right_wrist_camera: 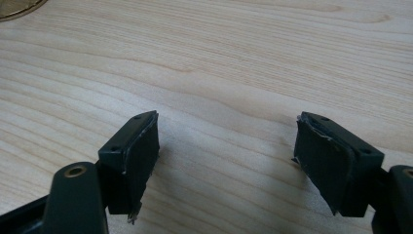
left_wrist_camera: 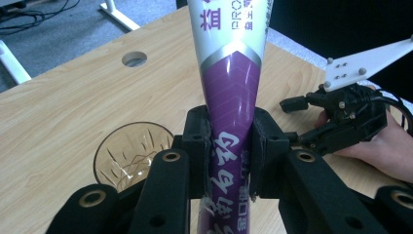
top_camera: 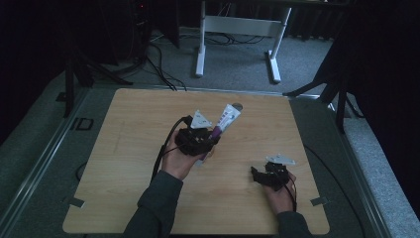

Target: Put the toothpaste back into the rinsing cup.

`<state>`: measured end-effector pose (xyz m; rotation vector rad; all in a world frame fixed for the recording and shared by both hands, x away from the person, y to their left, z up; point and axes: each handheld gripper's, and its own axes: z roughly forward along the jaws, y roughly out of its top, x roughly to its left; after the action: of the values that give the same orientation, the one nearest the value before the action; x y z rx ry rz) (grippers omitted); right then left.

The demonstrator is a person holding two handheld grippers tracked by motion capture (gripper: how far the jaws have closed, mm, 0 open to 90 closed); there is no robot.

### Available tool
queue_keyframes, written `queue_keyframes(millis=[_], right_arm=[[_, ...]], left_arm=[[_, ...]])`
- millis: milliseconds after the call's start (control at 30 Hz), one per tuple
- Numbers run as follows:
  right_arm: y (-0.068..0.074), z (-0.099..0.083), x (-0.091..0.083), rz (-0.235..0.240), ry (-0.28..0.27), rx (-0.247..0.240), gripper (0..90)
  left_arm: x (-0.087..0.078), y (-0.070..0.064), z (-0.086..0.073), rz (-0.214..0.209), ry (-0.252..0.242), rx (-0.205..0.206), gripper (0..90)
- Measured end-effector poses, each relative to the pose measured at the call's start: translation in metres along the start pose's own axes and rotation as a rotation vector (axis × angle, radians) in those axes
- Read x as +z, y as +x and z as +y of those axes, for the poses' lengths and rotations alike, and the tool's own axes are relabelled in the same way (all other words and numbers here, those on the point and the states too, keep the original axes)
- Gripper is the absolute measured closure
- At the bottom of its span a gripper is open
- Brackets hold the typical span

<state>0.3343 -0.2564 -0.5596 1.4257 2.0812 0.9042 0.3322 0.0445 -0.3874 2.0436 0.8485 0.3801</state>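
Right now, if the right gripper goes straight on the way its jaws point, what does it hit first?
Probably the bare wooden table. The right gripper has its jaws open with nothing between them, angled down at the wood. The brownish glass sits off at the far left edge, out of that line. Depth is hard to judge.

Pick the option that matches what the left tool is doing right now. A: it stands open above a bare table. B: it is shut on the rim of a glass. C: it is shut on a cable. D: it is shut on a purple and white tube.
D: in the left gripper view, the left tool has both pads pressed against the purple and white tube, while the glass sits on the table beside it, untouched.
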Motion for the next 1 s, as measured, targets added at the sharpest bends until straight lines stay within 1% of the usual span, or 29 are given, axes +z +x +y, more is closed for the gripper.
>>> queue_keyframes(millis=[267, 400, 467, 567, 600, 767, 1000], right_arm=[[0.0, 0.0, 0.0, 0.0, 0.0, 0.0, 24.3], [0.0, 0.0, 0.0, 0.0, 0.0, 0.0, 24.3], [0.0, 0.0, 0.0, 0.0, 0.0, 0.0, 24.3], [0.0, 0.0, 0.0, 0.0, 0.0, 0.0, 24.3], [0.0, 0.0, 0.0, 0.0, 0.0, 0.0, 24.3], [0.0, 0.0, 0.0, 0.0, 0.0, 0.0, 24.3], [0.0, 0.0, 0.0, 0.0, 0.0, -0.001, 24.3]], left_arm=[[-0.001, 0.002, 0.0, 0.007, -0.019, -0.011, 72.4], [-0.002, 0.003, 0.0, 0.033, -0.034, -0.012, 72.4], [-0.002, 0.005, 0.0, 0.034, -0.045, -0.025, 72.5], [-0.001, 0.007, 0.0, 0.037, -0.052, -0.031, 72.4], [-0.001, 0.008, 0.0, 0.039, -0.051, -0.027, 72.4], [0.001, 0.01, 0.0, 0.045, -0.052, -0.038, 72.4], [0.003, 0.014, 0.0, 0.053, -0.077, -0.047, 72.4]])
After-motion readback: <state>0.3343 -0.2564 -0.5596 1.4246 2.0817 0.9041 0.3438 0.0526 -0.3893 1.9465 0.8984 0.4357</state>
